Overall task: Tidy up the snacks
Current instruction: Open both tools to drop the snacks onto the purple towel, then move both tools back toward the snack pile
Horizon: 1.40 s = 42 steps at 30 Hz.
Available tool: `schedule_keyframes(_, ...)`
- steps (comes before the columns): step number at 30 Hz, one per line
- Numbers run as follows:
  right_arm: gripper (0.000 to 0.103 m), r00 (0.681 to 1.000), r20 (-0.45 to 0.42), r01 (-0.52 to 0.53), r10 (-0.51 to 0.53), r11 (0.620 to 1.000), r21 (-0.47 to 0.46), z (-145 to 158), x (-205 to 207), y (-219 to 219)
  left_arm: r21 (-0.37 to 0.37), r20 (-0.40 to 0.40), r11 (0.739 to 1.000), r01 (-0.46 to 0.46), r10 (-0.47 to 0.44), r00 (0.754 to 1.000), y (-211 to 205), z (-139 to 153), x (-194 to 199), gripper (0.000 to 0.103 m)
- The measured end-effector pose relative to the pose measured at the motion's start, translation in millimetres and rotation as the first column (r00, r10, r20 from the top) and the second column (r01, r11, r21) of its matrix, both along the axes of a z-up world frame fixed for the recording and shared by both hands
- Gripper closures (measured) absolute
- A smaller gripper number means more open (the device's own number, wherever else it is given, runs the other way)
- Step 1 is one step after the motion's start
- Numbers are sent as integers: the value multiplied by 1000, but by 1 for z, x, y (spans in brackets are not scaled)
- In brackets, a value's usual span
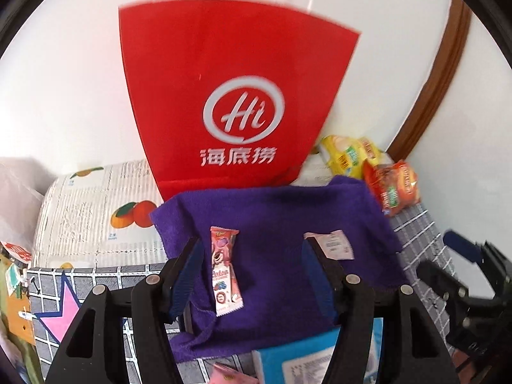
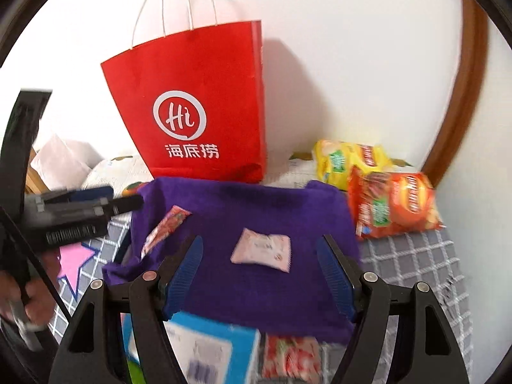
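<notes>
A purple cloth (image 1: 281, 224) (image 2: 256, 211) is spread on the table in front of a red paper bag (image 1: 236, 96) (image 2: 198, 112). On the cloth lie a long pink snack bar (image 1: 224, 275) (image 2: 166, 227) and a small pale pink packet (image 1: 336, 244) (image 2: 260, 249). My left gripper (image 1: 252, 243) hangs open above the cloth, with the bar lying under it beside the left finger, untouched. My right gripper (image 2: 259, 240) is open too, above the small packet and clear of it. Each gripper shows at the edge of the other's view: left gripper (image 2: 124, 196), right gripper (image 1: 444, 256).
A yellow chip bag (image 2: 348, 160) and an orange chip bag (image 2: 393, 204) lie at the back right by the wall. A blue box (image 2: 208, 348) and a red-pink packet (image 2: 291, 358) sit at the near edge. The checked tablecloth (image 2: 416, 262) shows at the right.
</notes>
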State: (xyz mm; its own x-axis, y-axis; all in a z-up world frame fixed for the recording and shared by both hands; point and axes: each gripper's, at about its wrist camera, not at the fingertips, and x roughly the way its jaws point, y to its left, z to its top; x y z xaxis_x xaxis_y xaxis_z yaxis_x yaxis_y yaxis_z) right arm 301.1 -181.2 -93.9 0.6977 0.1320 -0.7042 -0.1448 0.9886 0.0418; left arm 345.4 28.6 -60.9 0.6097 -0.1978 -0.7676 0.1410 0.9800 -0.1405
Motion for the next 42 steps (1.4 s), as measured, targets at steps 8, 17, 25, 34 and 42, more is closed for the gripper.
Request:
schedule_keyframes(8, 33, 996, 26, 83, -83, 996, 25, 10, -65, -19, 2, 36, 1000, 6, -6, 999, 5, 16, -50, 41)
schedule_keyframes(17, 39, 998, -36, 63, -60, 995, 73, -5, -116, -9, 29, 21, 999, -22, 22, 1000, 27, 10, -104, 39)
schedule_keyframes(25, 36, 997, -62, 50, -45, 996, 80, -18, -156, -1, 19, 22, 998, -60, 60, 998, 48, 8, -143, 39)
schedule_keyframes(34, 33, 988, -150, -32, 47, 994, 104, -58, -183, 14, 30, -7, 997, -72, 72, 997, 51, -12, -178, 39)
schedule_keyframes(42, 32, 975, -201, -98, 94, 995, -7, -95, -174, 36, 46, -30, 994, -101, 102, 994, 65, -28, -202, 39)
